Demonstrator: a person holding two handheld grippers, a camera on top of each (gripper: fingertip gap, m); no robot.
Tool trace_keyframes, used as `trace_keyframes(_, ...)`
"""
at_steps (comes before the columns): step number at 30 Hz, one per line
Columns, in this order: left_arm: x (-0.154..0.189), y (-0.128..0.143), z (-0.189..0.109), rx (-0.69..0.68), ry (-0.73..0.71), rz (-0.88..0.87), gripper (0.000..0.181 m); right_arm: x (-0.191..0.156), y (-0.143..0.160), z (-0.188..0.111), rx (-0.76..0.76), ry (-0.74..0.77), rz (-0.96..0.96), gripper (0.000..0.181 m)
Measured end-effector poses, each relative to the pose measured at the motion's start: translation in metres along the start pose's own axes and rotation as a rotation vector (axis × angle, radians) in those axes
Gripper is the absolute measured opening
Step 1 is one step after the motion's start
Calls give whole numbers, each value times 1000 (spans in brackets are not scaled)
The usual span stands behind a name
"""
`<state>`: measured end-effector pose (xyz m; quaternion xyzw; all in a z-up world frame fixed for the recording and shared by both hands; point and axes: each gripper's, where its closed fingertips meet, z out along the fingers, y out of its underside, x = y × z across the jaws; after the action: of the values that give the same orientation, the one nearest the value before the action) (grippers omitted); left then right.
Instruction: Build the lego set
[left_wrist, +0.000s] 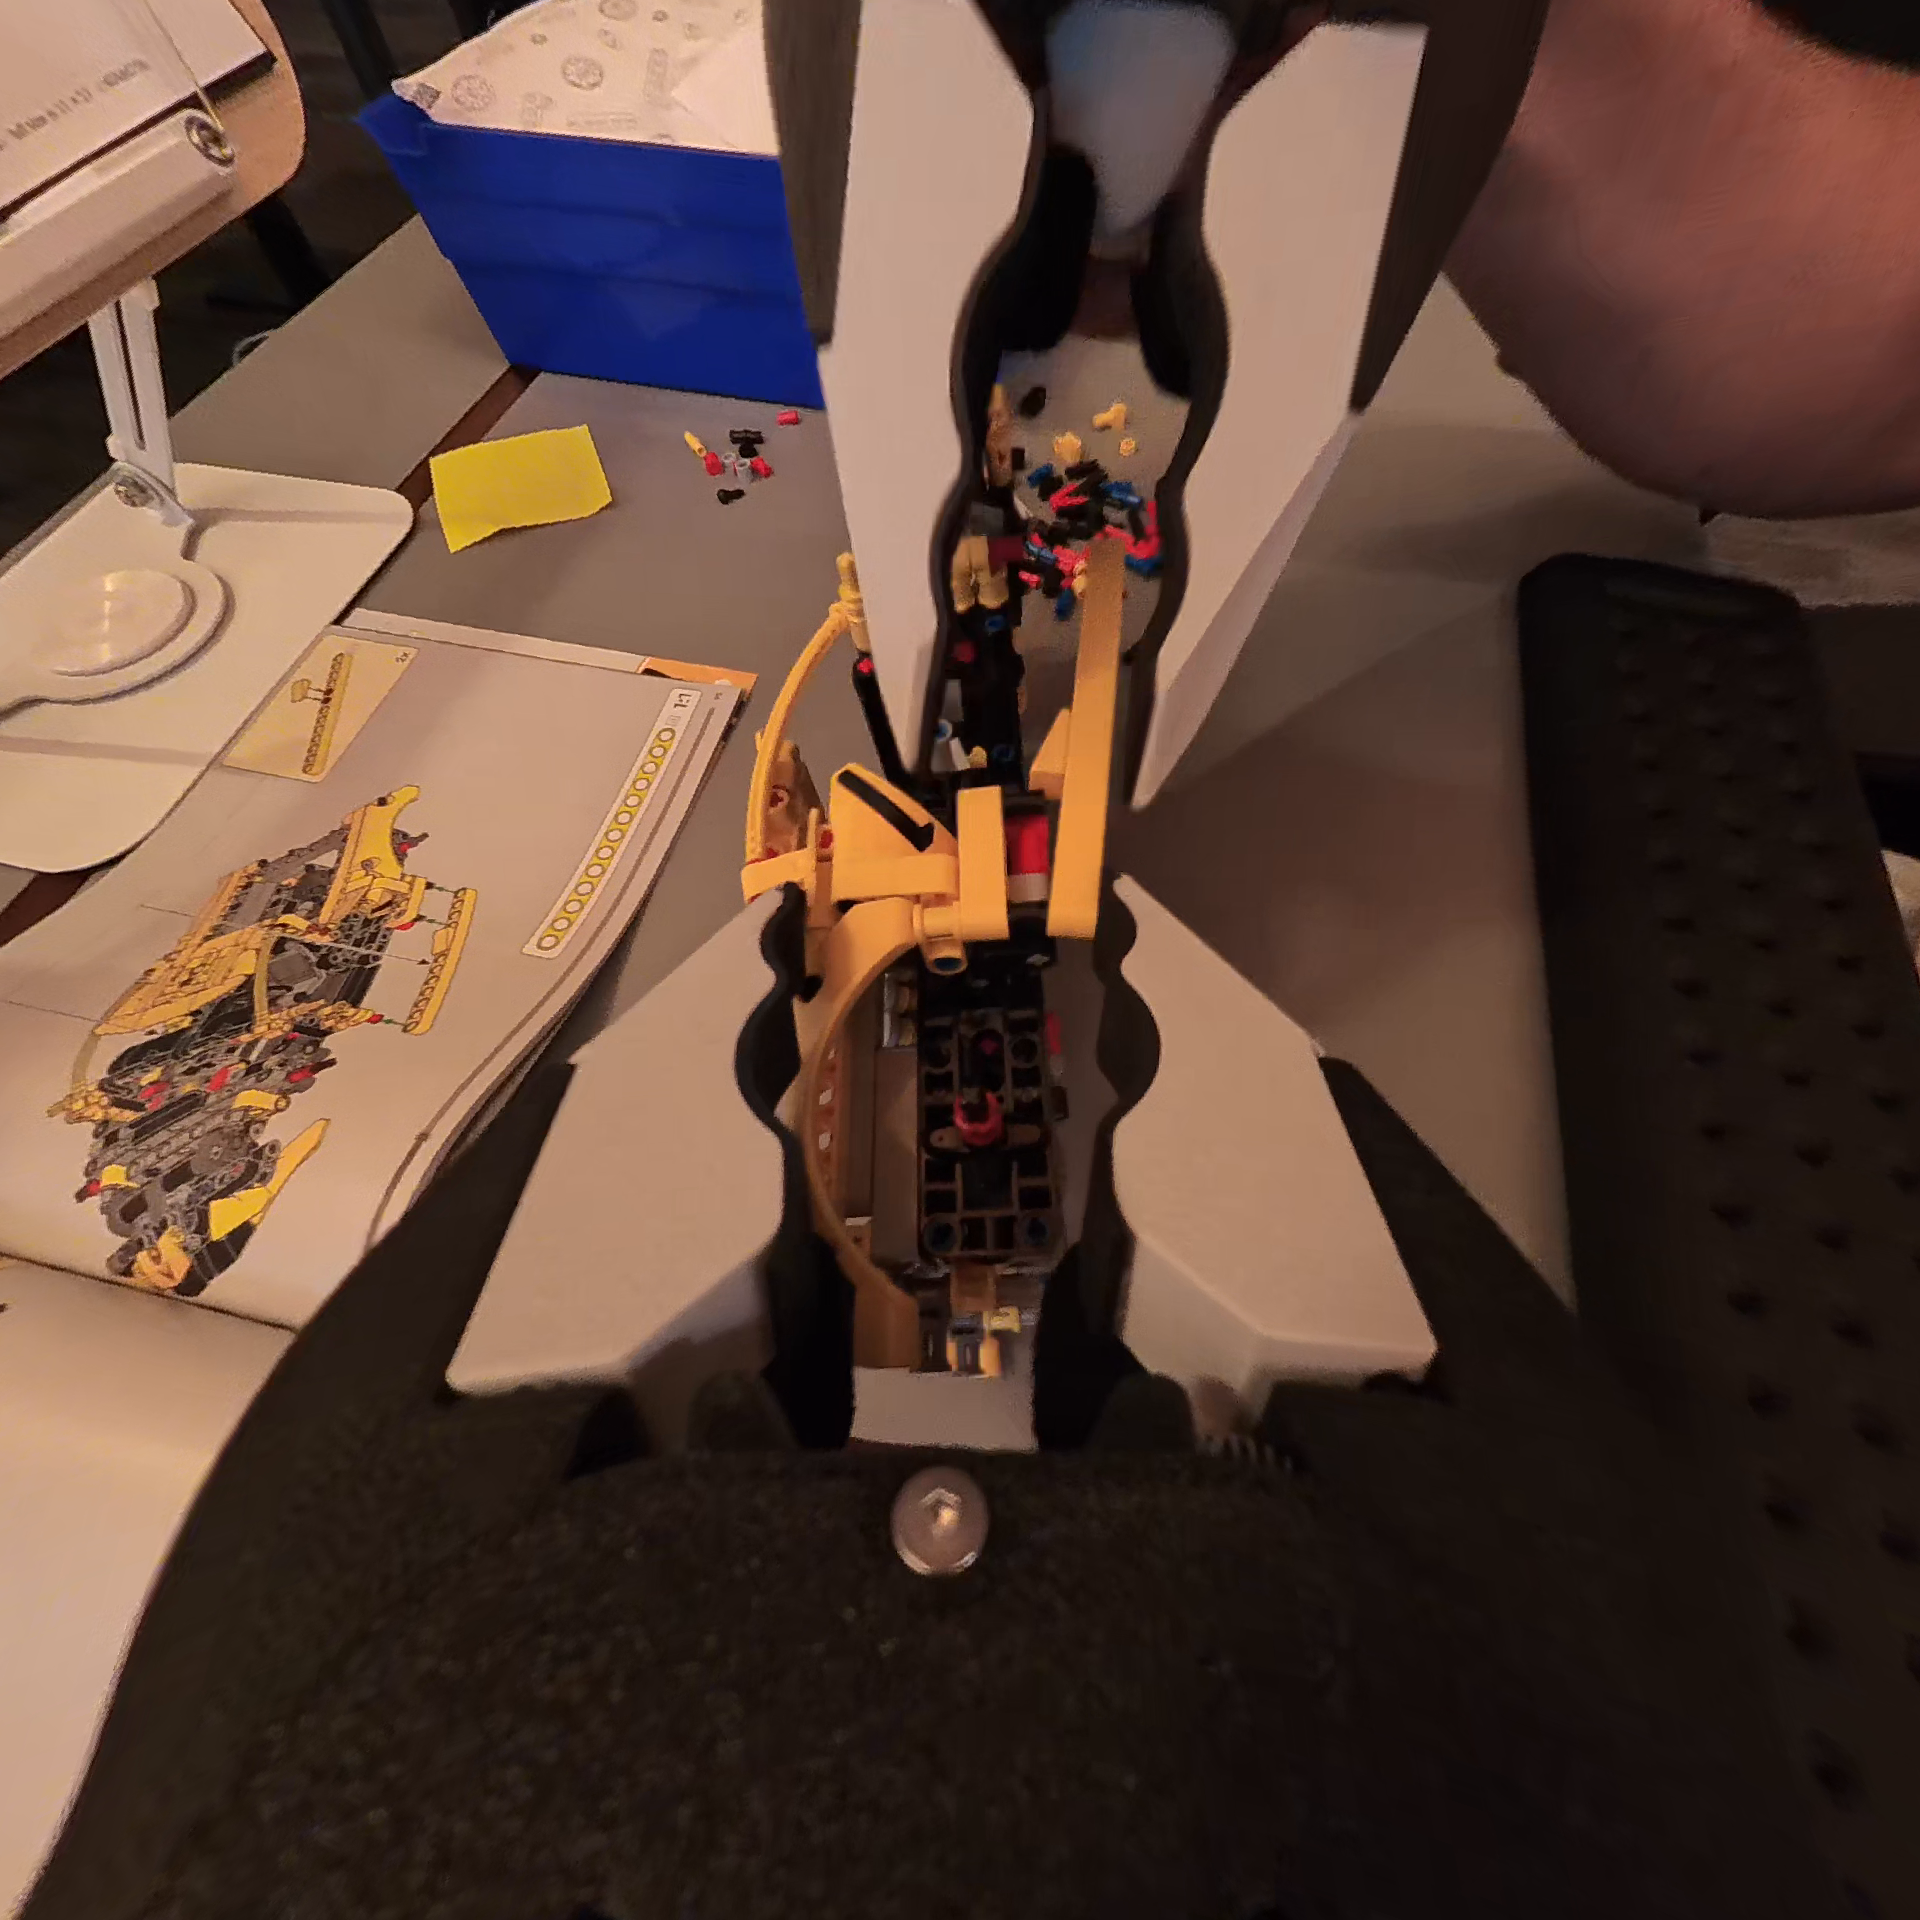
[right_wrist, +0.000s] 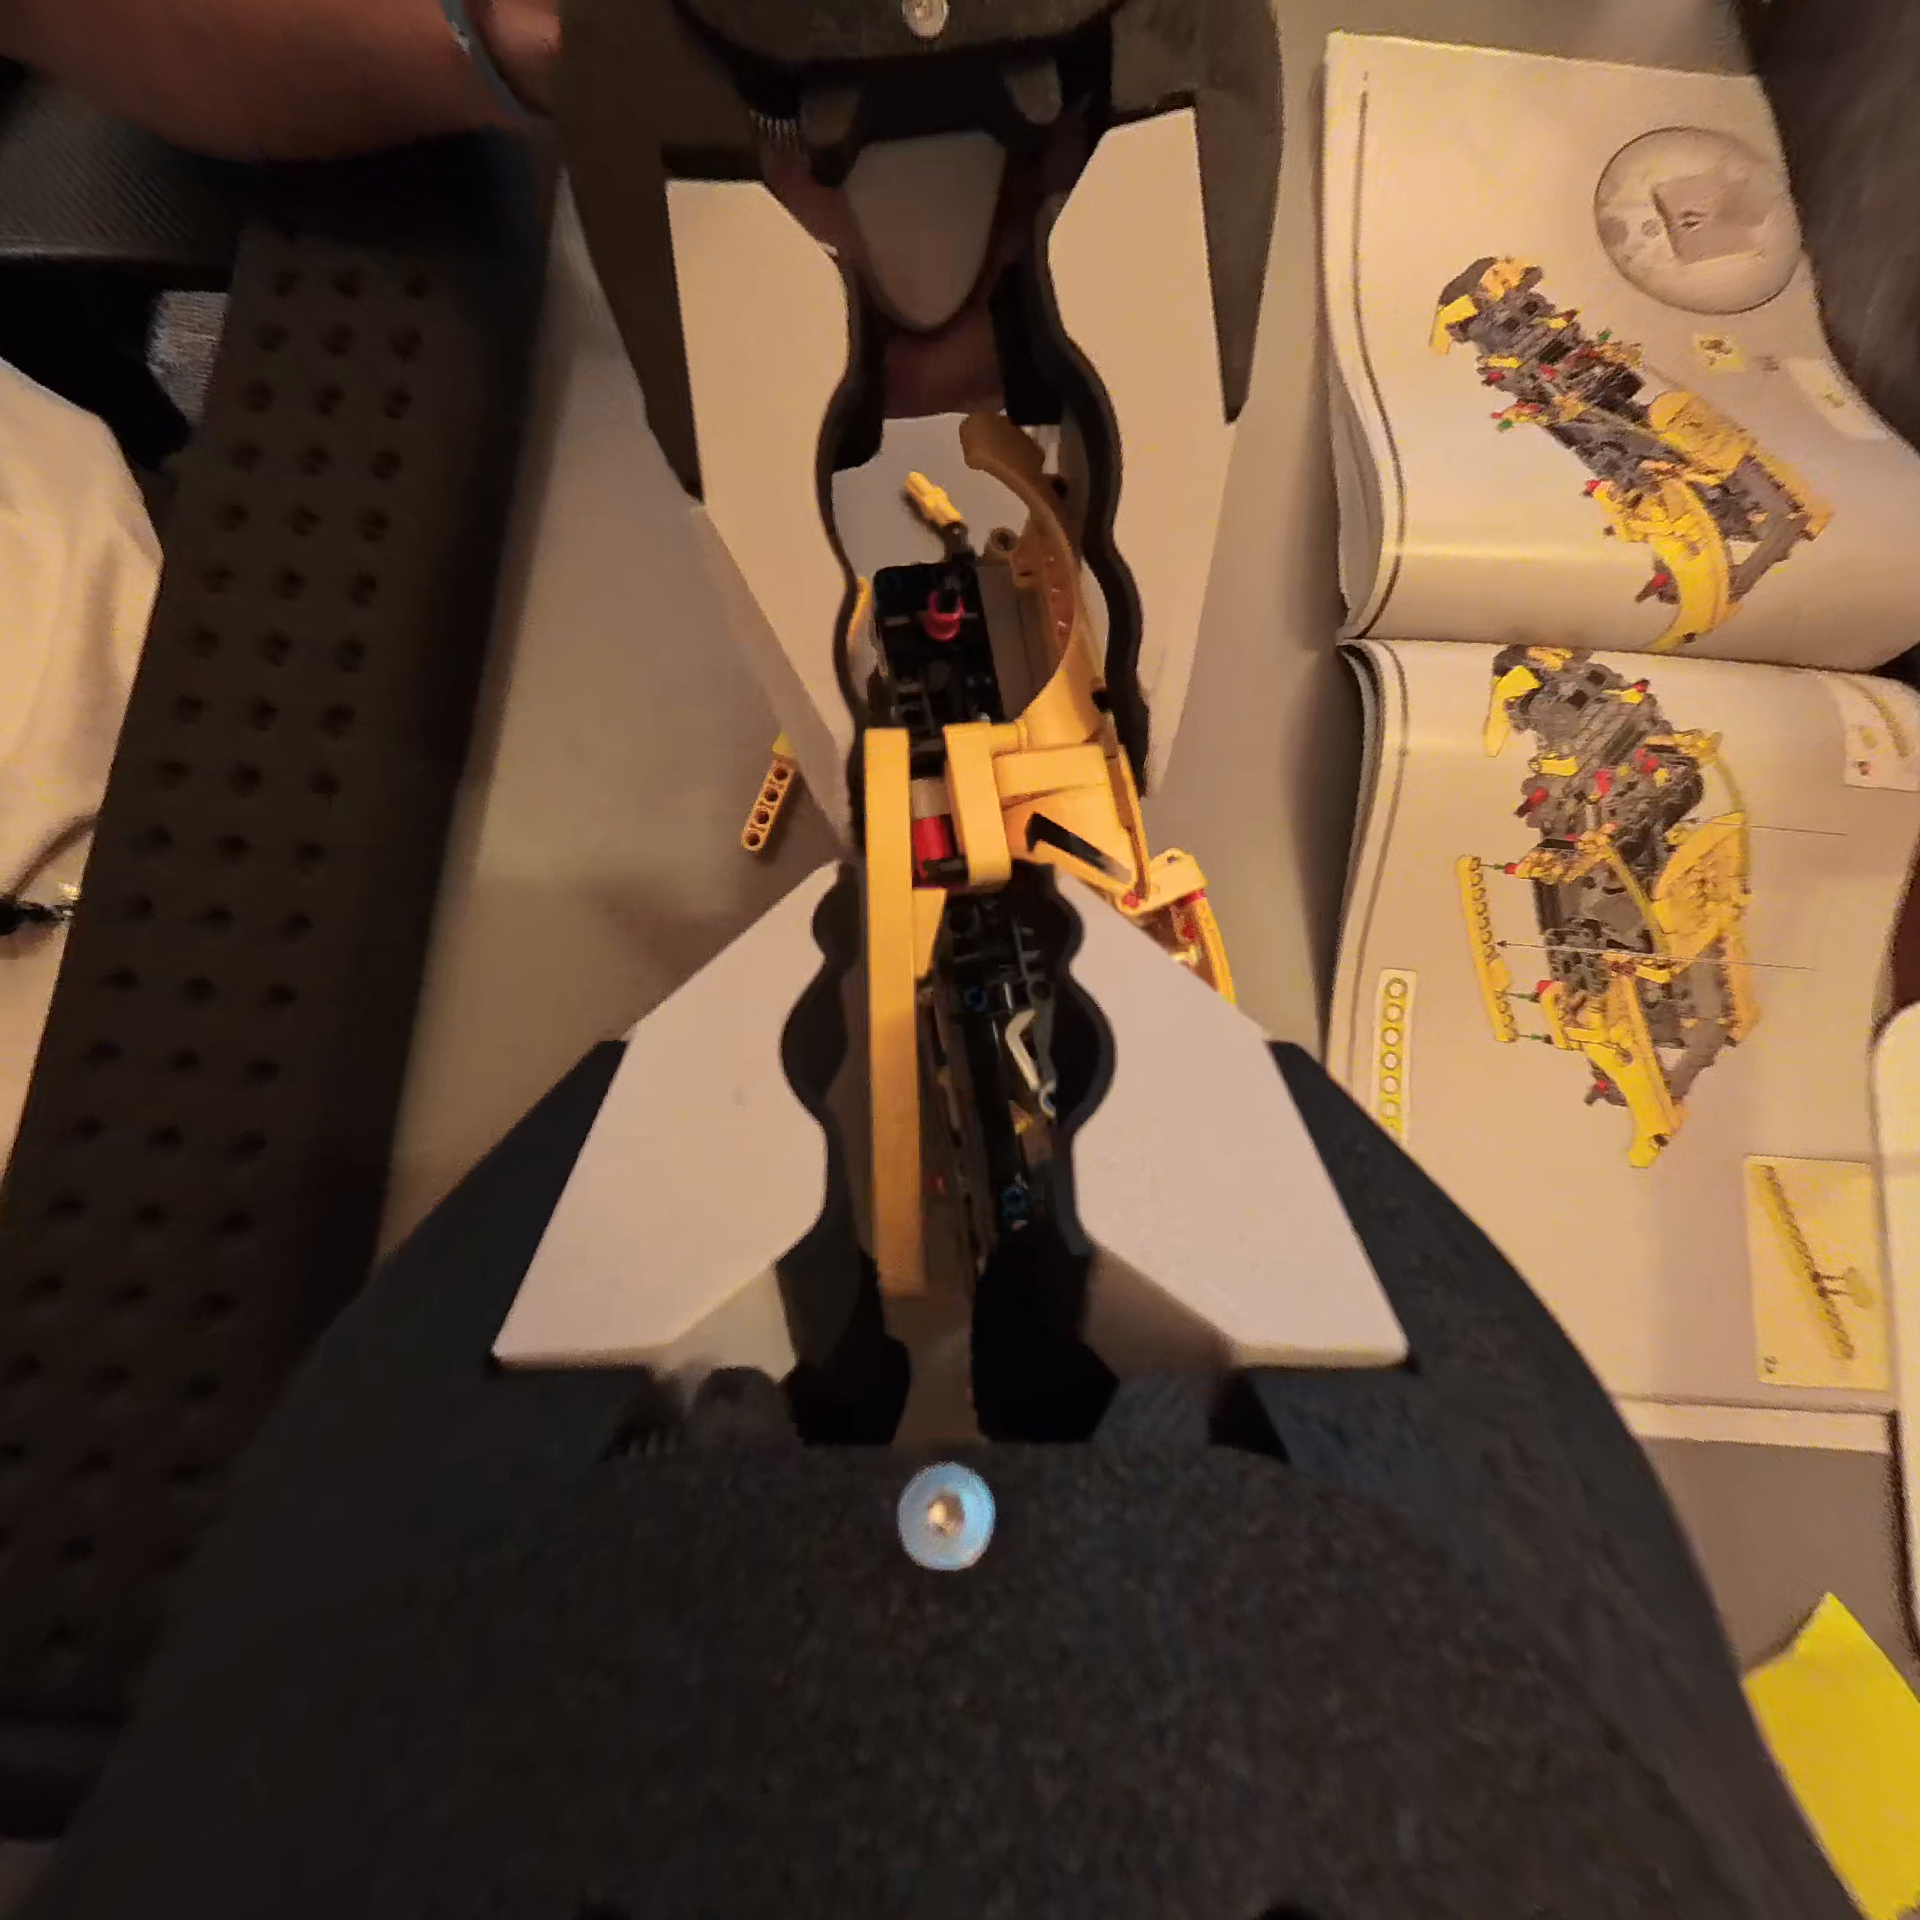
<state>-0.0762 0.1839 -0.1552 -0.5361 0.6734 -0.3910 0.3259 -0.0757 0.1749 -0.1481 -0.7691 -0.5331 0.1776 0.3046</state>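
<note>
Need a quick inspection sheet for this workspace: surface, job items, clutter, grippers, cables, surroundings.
Surface: grey table, mostly covered.
Job's things: yellow-black lego model held between both grippers; open instruction booklet beside it; loose parts pile behind; small parts cluster.
Clutter: yellow paper; blue bin holding a printed paper bag.
Grippers: left gripper and right gripper each closed on the model, from opposite ends.
Cables: nothing seen.
Surroundings: white lamp base; black perforated mat.

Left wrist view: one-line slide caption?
Both grippers clamp the yellow lego model beside the open manual.
</note>
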Motion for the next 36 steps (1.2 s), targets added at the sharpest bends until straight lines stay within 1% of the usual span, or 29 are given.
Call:
trace_keyframes(2, 1, 0, 0, -5, -9, 15, 56, -1, 6, -14, 16, 35, -16, 38)
trace_keyframes(5, 2, 0, 0, -11, -14, 6, 56, 10, 31, -41, 7, 136, 8, 38)
trace_keyframes(7, 2, 0, 1, -12, -15, 7, 56, 12, 41, -52, 21, 164, 30, 42)
trace_keyframes(8, 2, 0, 1, -12, -15, 7, 56, 11, 45, -54, 24, 166, 37, 44)
trace_keyframes(11, 2, 0, 1, -10, -14, 3, 56, 10, 52, -49, -1, 181, 14, 72)
trace_keyframes(13, 3, 0, 1, -7, -13, 1, 56, 10, 55, -42, -33, 166, -12, 77)
trace_keyframes(17, 3, 0, 1, -1, -8, 1, 56, 16, 60, -34, -83, 101, -43, 69)
trace_keyframes(18, 3, 0, 1, 0, -9, 2, 56, 15, 59, -34, -83, 69, -44, 63)
trace_keyframes(19, 3, 0, 1, 1, -11, 3, 56, 17, 59, -34, -85, 58, -41, 60)
trace_keyframes(21, 4, -1, 2, 4, -8, 3, 56, 20, 60, -36, -90, 54, -59, 47)
trace_keyframes(25, 4, -1, 2, 7, -22, 7, 56, 21, 61, -37, -111, 43, -95, 46)
trace_keyframes(29, 3, -1, 3, 11, -36, -3, 56, 22, 62, -36, -131, 90, -152, 37)
trace_keyframes(36, 2, -1, 3, 11, -40, 1, 55, 23, 61, -35, -133, 88, -140, 37)
